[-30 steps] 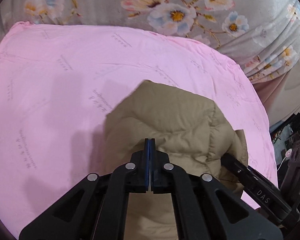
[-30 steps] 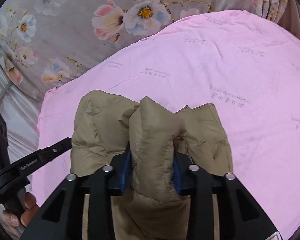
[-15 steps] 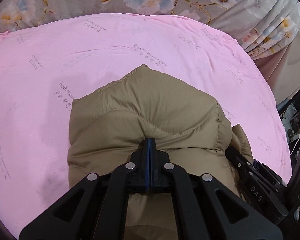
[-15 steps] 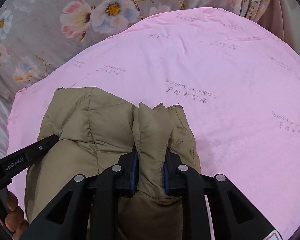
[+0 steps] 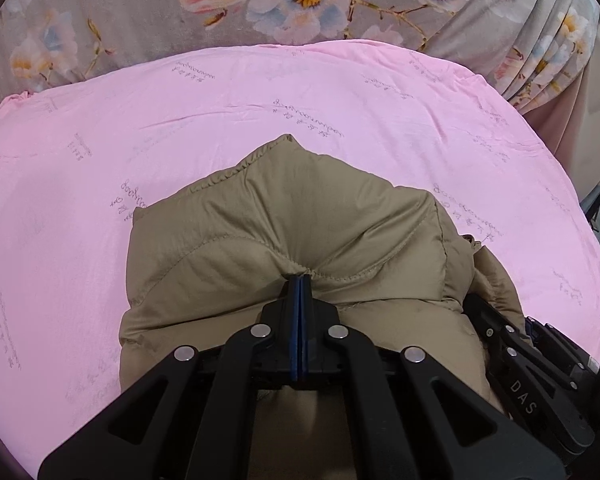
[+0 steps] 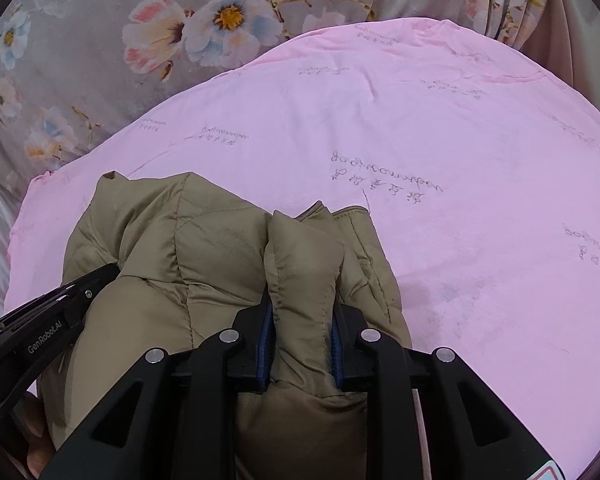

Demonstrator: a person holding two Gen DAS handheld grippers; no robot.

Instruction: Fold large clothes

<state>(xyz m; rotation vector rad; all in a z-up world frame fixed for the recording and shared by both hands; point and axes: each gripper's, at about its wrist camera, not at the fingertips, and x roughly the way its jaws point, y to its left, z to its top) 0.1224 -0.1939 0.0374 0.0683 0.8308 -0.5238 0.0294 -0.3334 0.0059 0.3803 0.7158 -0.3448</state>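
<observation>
Presently catalogued, item by item.

Khaki quilted jacket (image 5: pixel 292 236): bundled on the pink sheet (image 5: pixel 100 152), nearer its close edge, held by both grippers. Against a second ago it fills more of both views and lies lower, its far edge spread out onto the sheet rather than hanging in a loose peak.

Left gripper (image 5: pixel 299 280): fingers clenched fully together, blue pads meeting, with a thin pinch of the jacket's stitched seam puckered at the tips. Grip unchanged across the earlier frames. Seen from the right wrist view it enters from the lower left (image 6: pixel 100 276), its tip pressed into the jacket's side.

Right gripper (image 6: pixel 300 308): clamped on a thick upright fold of the jacket, the padding bulging between the two blue pads (image 6: pixel 265 344). The fold sat taller and wider a second ago; it now looks more compressed. In the left wrist view its black body shows at the lower right (image 5: pixel 500 336), against the jacket's edge.

Pink sheet: printed with faint script, smooth, more of it visible beyond the jacket than before.

Floral fabric (image 6: pixel 180 32): grey with pale blossoms, behind the sheet, now pushed towards the top of both views.

Fingers of a hand (image 6: pixel 32 440): lower left corner of the right wrist view, around the left gripper's handle.
</observation>
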